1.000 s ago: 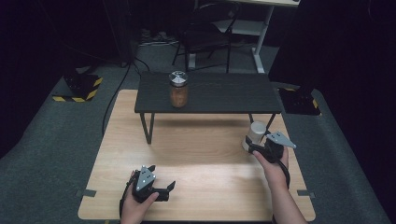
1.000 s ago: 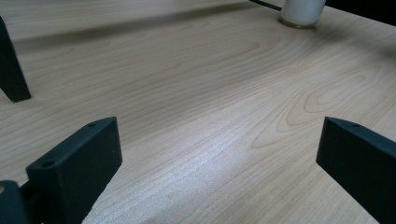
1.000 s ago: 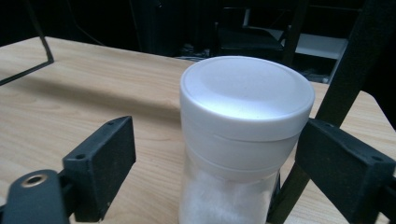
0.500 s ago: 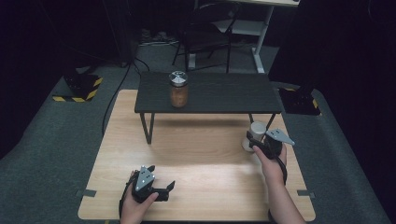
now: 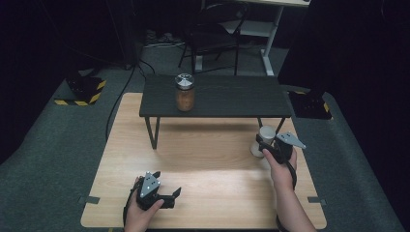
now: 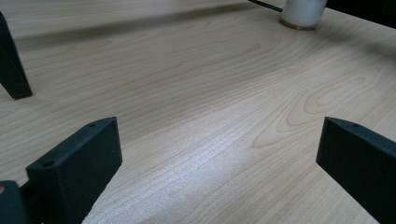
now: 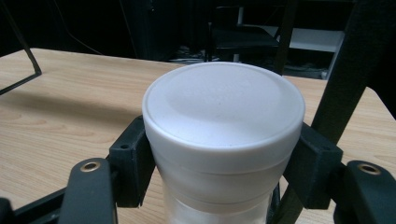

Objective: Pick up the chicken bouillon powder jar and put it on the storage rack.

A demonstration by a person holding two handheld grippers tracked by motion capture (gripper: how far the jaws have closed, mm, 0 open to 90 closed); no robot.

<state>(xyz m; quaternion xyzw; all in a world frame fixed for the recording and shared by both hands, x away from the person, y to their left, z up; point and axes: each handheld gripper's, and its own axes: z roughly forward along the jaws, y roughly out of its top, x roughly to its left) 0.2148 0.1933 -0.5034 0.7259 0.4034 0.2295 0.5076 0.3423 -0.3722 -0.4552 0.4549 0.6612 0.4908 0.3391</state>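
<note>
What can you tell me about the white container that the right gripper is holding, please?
The white container is a round, plastic-looking tub with a flat, smooth white lid closed on top and a ridged band under the rim. It stands upright on the wooden table, near its right edge beside a leg of the low black bench. The right gripper has its two black jaws pressed against opposite sides just below the lid. Its contents are hidden.

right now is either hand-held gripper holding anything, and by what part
The right hand-held gripper clamps the white lidded container by its sides just below the lid. The left hand-held gripper is open over the wooden table, holding nothing.
</note>
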